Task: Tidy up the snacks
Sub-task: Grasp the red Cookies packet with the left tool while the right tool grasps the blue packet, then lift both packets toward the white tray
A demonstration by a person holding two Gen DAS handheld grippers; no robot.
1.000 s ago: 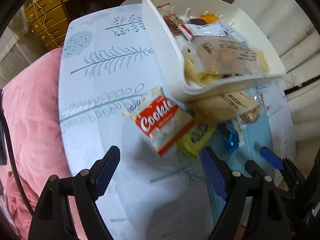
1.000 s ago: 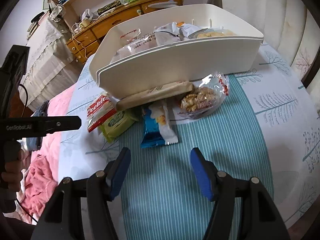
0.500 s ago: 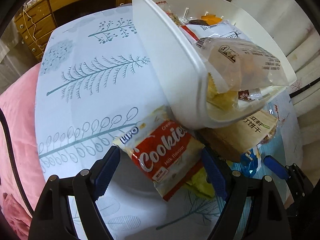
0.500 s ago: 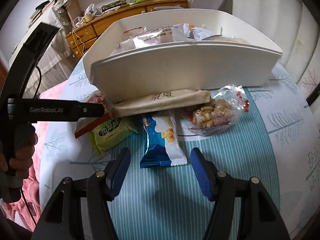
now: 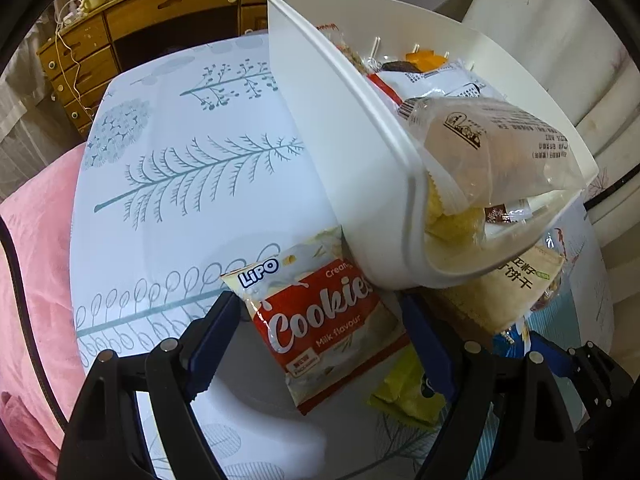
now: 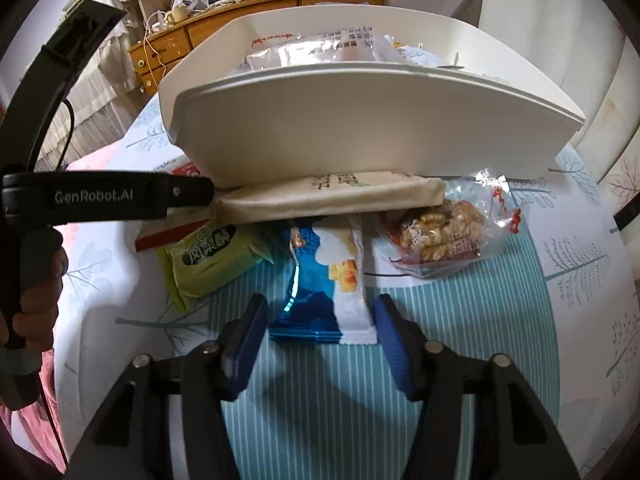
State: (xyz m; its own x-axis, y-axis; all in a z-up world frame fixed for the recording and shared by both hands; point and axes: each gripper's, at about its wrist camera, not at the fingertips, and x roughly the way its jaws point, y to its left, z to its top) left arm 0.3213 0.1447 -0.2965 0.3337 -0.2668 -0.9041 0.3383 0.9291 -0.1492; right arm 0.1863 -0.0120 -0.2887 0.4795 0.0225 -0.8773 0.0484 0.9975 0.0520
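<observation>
Blue-white packet [image 6: 324, 300] now between closing right tool [image 6: 316, 340] | left tool [image 5: 320, 340] spread, now straddling cookie packet [image 5: 320, 328]

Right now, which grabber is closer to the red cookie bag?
Left. The left gripper straddles the cookie bag, while the right gripper sits farther off, closing around the blue snack packet.

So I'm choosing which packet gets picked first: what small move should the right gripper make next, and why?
Probably finish closing on the blue and white packet. The right gripper already straddles that packet's near end, its jaws are closing, and the pads do not seem to press it yet. Its far end is tucked under the beige packet below the white bin, so pulling back gently afterwards looks wise.
</observation>
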